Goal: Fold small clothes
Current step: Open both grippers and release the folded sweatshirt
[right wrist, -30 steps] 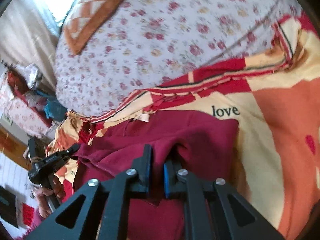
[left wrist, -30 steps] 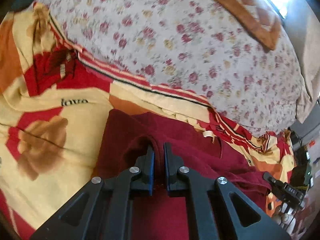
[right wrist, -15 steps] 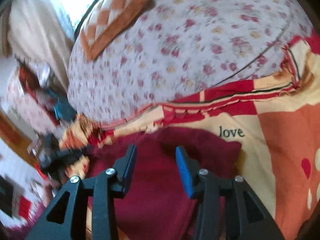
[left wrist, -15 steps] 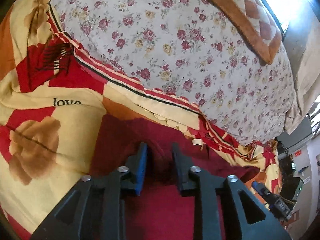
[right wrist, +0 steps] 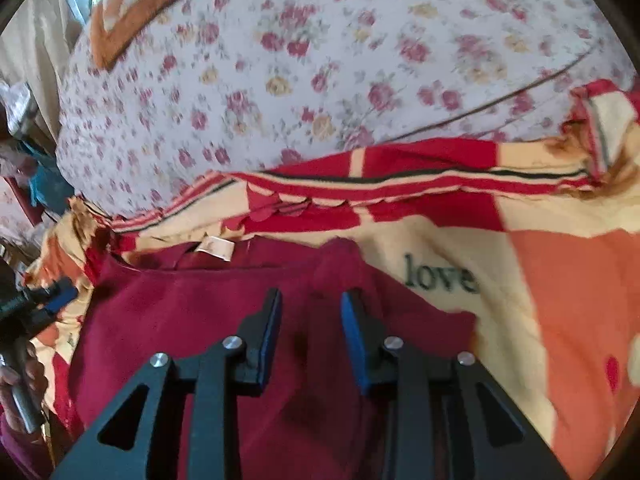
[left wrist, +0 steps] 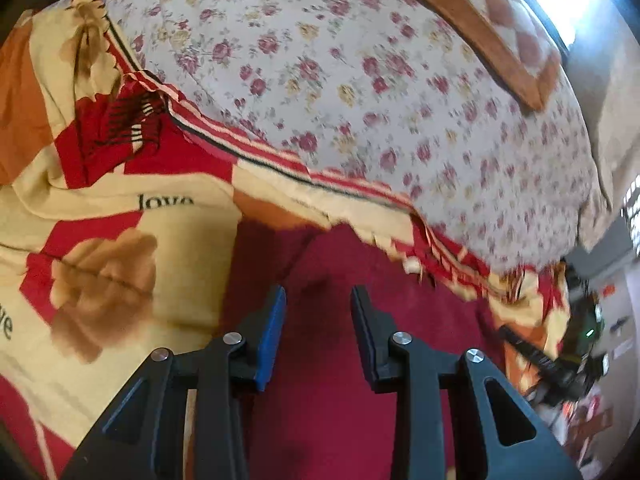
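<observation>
A dark red garment (left wrist: 404, 308) lies flat on a red, cream and orange blanket (left wrist: 120, 280) on the bed. My left gripper (left wrist: 318, 300) is open just above its left part, holding nothing. In the right wrist view the same garment (right wrist: 180, 312) shows a cream neck label (right wrist: 216, 247) at its far edge. My right gripper (right wrist: 310, 304) is open above the garment's right part, empty. The left gripper (right wrist: 44, 304) also shows at the left edge of the right wrist view, and the right gripper (left wrist: 548, 356) at the right of the left wrist view.
The blanket carries the word "love" (right wrist: 440, 278). Beyond it lies a floral bedsheet (left wrist: 360, 80) with an orange and cream checked pillow (left wrist: 492, 28) at the far end. Room clutter (left wrist: 588, 408) stands past the bed's right edge.
Both grippers were shut on folds of the red garment a second ago. Both have opened and let go, and the garment now lies flat on the blanket.
</observation>
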### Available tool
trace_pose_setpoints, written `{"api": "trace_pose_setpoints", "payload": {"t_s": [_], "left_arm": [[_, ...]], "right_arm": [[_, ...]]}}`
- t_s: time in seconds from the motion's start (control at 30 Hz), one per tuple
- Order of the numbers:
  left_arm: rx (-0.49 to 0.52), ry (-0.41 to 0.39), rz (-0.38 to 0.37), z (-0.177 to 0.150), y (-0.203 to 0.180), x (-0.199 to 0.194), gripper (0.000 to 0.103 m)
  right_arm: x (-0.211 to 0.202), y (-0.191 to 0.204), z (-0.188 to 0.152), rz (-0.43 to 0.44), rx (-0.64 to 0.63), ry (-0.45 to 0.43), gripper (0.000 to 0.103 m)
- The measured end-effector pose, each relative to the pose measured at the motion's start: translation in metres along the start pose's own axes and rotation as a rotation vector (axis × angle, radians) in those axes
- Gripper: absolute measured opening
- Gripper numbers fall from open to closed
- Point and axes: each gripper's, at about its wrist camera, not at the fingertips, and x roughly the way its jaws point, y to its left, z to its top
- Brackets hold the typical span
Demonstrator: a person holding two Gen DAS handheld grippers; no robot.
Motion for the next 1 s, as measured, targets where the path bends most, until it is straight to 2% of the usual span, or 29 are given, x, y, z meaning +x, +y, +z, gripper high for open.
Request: {"api": "trace_pose_setpoints", "payload": {"t_s": [0.1,0.23,0.3,0.4,0.43,0.5,0.67,0.8,0.83,0.9,0.93,1.0], "left_arm": [[0.053,0.041,-0.004,-0.024,0.0,-0.006,0.012],[0.037,0.077,-0.012,-0.051,0.012,-0.01,0.011],[0.038,0.074,-0.006,-0.059,0.015,-0.011,0.011],[0.024,0.079,0.008,-0.066,0.019,-0.01,0.011],[0.018,0.076,0.011,-0.067,0.02,-0.012,0.011],[0.012,0.072,0.022,-0.067,0.021,-0.017,0.011],[0.039,0.046,0.054,-0.073,0.022,-0.031,0.011],[0.028,0.075,0.06,-0.078,0.026,-0.024,0.011],[0.035,0.079,0.066,-0.08,0.025,-0.023,0.011],[0.05,0.072,0.078,-0.082,0.022,-0.023,0.011],[0.059,0.062,0.092,-0.082,0.02,-0.023,0.011],[0.064,0.049,0.109,-0.083,0.018,-0.021,0.011]], "right_arm": [[-0.036,-0.002,-0.02,0.046,-0.009,0.017,0.041],[-0.071,0.006,-0.059,0.063,-0.069,0.057,0.041],[-0.077,0.01,-0.078,0.092,-0.073,0.082,0.041],[-0.06,0.016,-0.103,0.129,-0.071,0.155,0.04],[-0.053,0.018,-0.109,0.106,-0.093,0.177,0.038],[-0.053,0.025,-0.113,0.064,-0.138,0.162,0.018],[-0.088,0.026,-0.108,0.057,-0.198,0.127,0.009],[-0.078,0.012,-0.124,0.046,-0.165,0.205,0.009],[-0.081,0.011,-0.123,0.053,-0.153,0.198,0.009],[-0.093,0.01,-0.113,0.068,-0.108,0.164,0.019],[-0.099,0.011,-0.107,0.056,-0.105,0.139,0.021],[-0.112,0.018,-0.092,0.037,-0.126,0.06,0.034]]}}
